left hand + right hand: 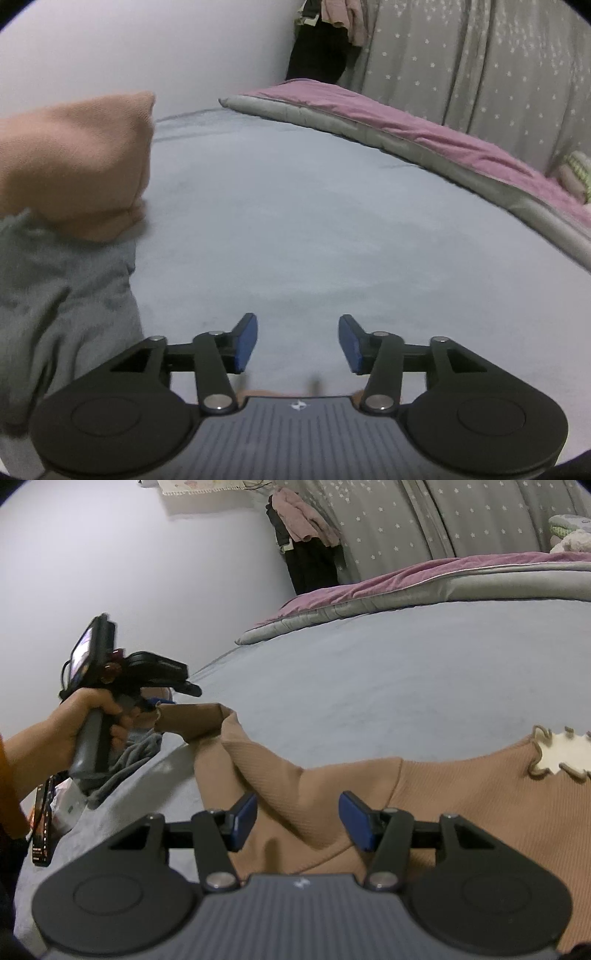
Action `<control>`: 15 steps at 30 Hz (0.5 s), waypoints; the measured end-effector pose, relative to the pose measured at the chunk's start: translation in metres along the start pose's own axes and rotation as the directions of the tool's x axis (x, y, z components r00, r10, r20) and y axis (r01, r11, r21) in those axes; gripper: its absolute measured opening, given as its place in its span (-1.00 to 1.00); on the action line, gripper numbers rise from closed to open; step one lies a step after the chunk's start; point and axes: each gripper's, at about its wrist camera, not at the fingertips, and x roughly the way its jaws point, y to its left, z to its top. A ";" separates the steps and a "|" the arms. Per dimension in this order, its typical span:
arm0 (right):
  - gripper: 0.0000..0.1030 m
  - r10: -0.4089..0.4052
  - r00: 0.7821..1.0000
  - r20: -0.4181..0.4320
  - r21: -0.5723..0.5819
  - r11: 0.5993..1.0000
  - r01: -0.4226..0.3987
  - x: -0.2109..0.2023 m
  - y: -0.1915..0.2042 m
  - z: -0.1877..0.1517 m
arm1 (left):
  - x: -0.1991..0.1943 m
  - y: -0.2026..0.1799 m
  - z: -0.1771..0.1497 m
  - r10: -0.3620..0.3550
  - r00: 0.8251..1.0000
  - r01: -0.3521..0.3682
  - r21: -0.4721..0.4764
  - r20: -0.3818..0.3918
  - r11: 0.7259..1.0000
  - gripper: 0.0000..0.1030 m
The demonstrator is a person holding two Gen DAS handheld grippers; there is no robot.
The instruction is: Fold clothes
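Observation:
A tan ribbed top [461, 812] with a cream frilled collar patch [561, 755] lies on the pale blue bed sheet [369, 686]. My right gripper [298, 806] hovers open just above its folded body, with nothing between the pads. The top's sleeve [192, 720] stretches left, its cuff right at the tips of my left gripper [155, 703], which a hand [85, 709] holds. In the left wrist view my left gripper [298, 326] stands open over bare sheet [295, 221], and the tan cloth [74, 158] rises to its left, outside the fingers.
A crumpled grey garment [55, 295] lies by the bed's edge, under the left gripper [125, 753]. A pink and grey quilt [406, 129] is bunched along the far side before a star-printed curtain [480, 66]. Clothes hang in the corner [306, 535].

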 end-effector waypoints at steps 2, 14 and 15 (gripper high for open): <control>0.01 0.000 1.000 0.000 0.001 1.000 0.000 0.001 -0.001 0.002 | -0.006 0.010 -0.004 0.001 1.000 -0.001 -0.012 0.015 1.000 0.02; 0.07 -0.006 1.000 -0.008 0.001 1.000 0.006 0.002 -0.001 0.002 | -0.057 0.063 -0.048 0.043 0.984 -0.020 -0.135 0.174 0.991 0.15; 0.09 -0.008 1.000 -0.010 -0.001 1.000 0.008 0.002 -0.001 0.002 | -0.058 0.061 -0.052 0.035 0.986 -0.014 -0.125 0.165 0.992 0.15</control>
